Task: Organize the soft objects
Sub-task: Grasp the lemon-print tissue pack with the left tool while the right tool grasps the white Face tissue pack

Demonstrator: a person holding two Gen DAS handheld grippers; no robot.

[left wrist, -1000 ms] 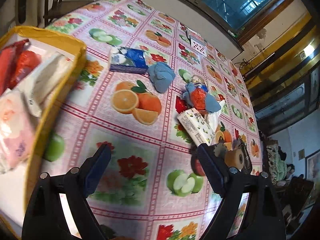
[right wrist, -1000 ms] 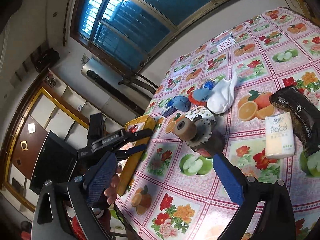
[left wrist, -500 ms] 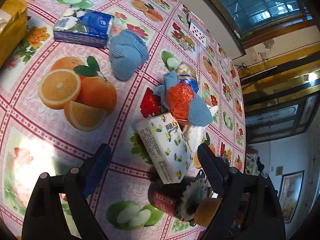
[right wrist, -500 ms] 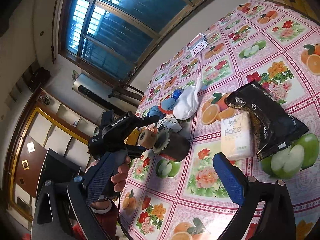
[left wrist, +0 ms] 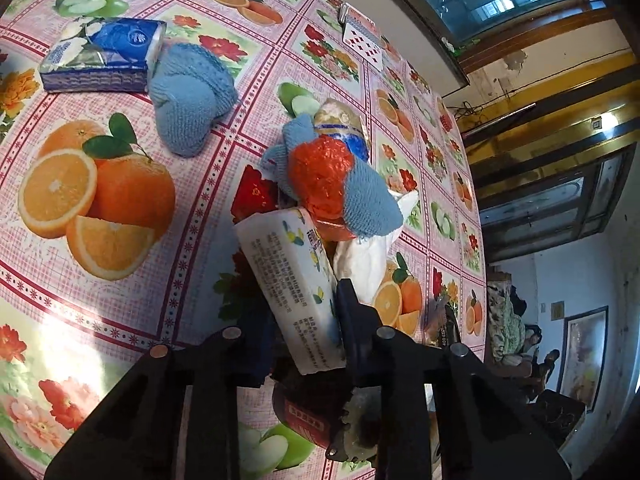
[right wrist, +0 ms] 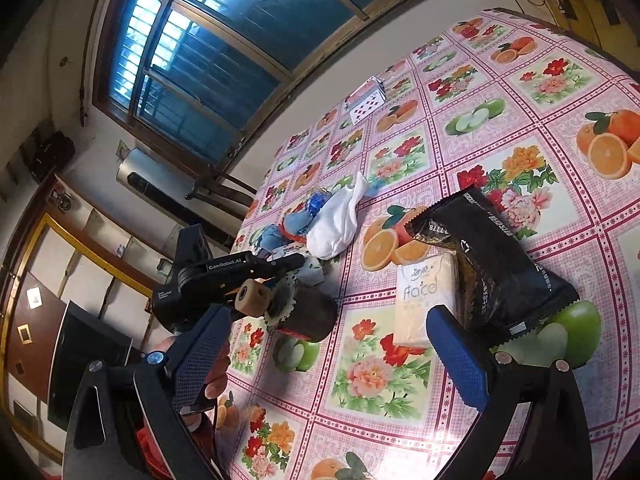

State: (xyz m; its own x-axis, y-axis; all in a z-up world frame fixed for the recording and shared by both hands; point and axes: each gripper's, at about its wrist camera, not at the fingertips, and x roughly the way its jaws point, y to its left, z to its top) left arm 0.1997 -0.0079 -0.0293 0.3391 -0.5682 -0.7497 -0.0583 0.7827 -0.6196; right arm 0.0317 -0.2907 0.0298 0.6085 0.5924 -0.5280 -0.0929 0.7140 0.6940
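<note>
My left gripper [left wrist: 306, 336] is shut on a white tissue pack [left wrist: 292, 280] with small yellow and blue print, at the near edge of a pile. Behind it lie a blue cloth around a red crinkly wrapper [left wrist: 328, 176] and a white sock [left wrist: 360, 264]. A blue knitted sock [left wrist: 188, 96] and a blue tissue pack [left wrist: 104, 56] lie to the far left. My right gripper [right wrist: 328, 344] hangs open above the tablecloth, nothing between its fingers. Ahead of it lie a cream "Face" tissue pack [right wrist: 424, 300] and a black snack bag [right wrist: 488, 256]. The left gripper [right wrist: 296, 260] shows there beside the white sock [right wrist: 336, 224].
A dark can with a toothed wheel and a spool [right wrist: 304, 312] lies on its side just under the left gripper. Playing cards [right wrist: 366, 100] sit near the far table edge by the wall. The fruit-print tablecloth [right wrist: 500, 128] is bare to the right.
My left gripper has swung away from the yellow basket, advanced to the pile and shut on the white tissue pack. The right gripper has drifted slightly and stays open.
</note>
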